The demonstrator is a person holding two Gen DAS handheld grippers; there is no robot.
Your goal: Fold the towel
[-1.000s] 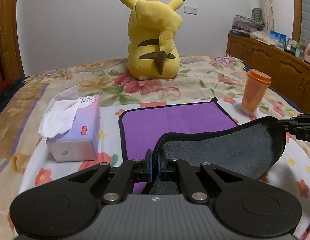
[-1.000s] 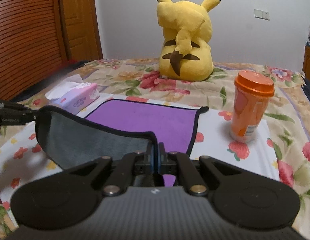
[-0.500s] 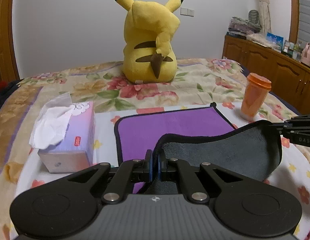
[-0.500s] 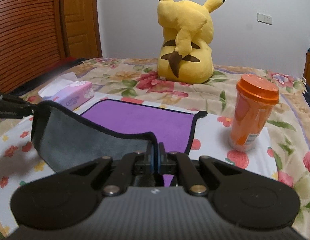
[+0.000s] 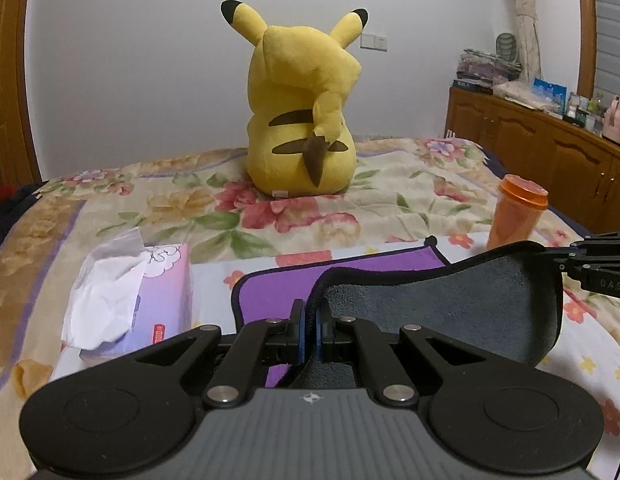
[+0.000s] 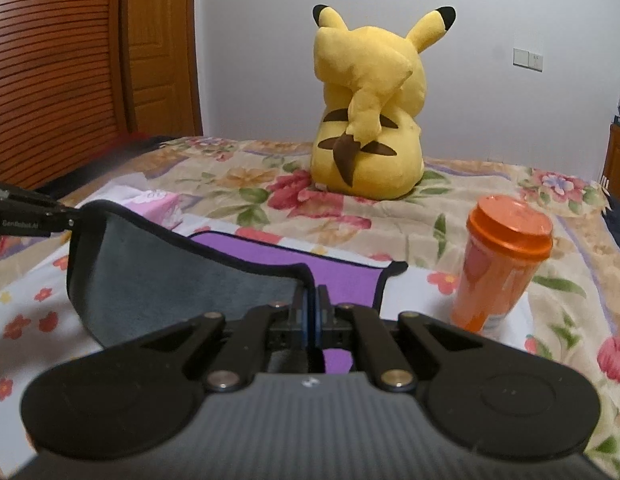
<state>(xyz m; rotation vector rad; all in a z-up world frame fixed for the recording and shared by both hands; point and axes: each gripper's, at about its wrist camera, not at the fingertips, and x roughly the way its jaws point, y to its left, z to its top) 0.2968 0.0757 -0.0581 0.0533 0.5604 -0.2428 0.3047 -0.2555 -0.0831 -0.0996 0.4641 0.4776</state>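
Note:
The towel (image 5: 442, 304) is purple on top and grey underneath, with a black hem. It lies on the bed, its near edge lifted and carried over the flat far part (image 5: 350, 272). My left gripper (image 5: 309, 320) is shut on the near left corner. My right gripper (image 6: 311, 312) is shut on the near right corner, and shows at the right edge of the left wrist view (image 5: 558, 258). The grey underside (image 6: 170, 280) hangs between the two grippers. The left gripper shows at the left edge of the right wrist view (image 6: 72, 218).
A tissue box (image 5: 142, 300) stands left of the towel. An orange lidded cup (image 6: 498, 268) stands to its right. A yellow Pikachu plush (image 5: 302, 120) sits behind on the floral bedspread (image 5: 390, 208). A wooden cabinet (image 5: 550, 156) lines the right wall.
Both grippers have carried the held towel edge forward towards the far edge, so less of the purple top shows. The tissue box and cup appear nearer.

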